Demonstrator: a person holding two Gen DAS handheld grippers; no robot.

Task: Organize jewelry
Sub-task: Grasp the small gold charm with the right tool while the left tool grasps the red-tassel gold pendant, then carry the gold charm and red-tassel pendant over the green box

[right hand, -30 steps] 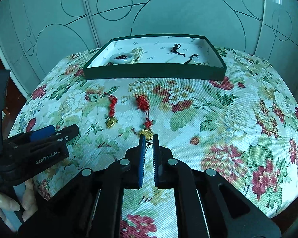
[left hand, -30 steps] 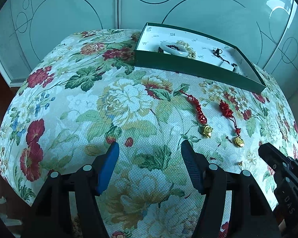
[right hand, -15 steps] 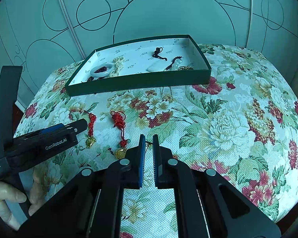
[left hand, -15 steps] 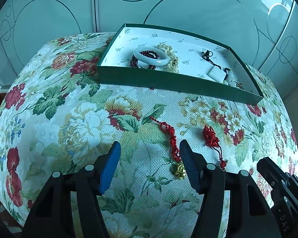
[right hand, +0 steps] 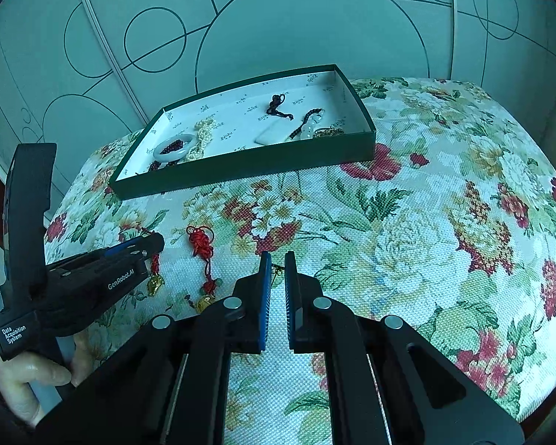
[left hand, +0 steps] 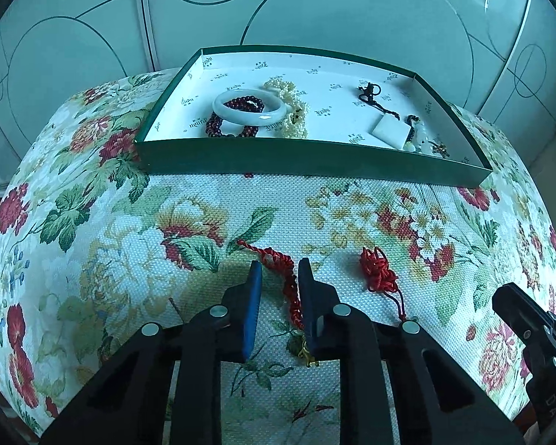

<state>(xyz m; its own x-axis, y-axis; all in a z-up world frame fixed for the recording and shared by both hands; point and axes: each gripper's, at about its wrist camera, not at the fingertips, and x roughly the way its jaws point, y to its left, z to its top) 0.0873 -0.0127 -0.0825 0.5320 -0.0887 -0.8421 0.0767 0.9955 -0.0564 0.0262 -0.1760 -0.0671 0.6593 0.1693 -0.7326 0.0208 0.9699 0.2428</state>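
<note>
It looked like a home, likely a bedroom; a flower-patterned woven cloth (left hand: 137,230) covered the surface, and behind it stood frosted sliding wardrobe doors (right hand: 315,29) etched with circles. A green jewelry box (left hand: 315,159) sat on the cloth.

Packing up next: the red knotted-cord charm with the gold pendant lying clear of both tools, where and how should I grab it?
Probably the bulky red woven knot, from straight above, closing across its width. It is the thickest part; the thin cord lies flat on the floral cloth and the rounded gold pendant could slip.
</note>
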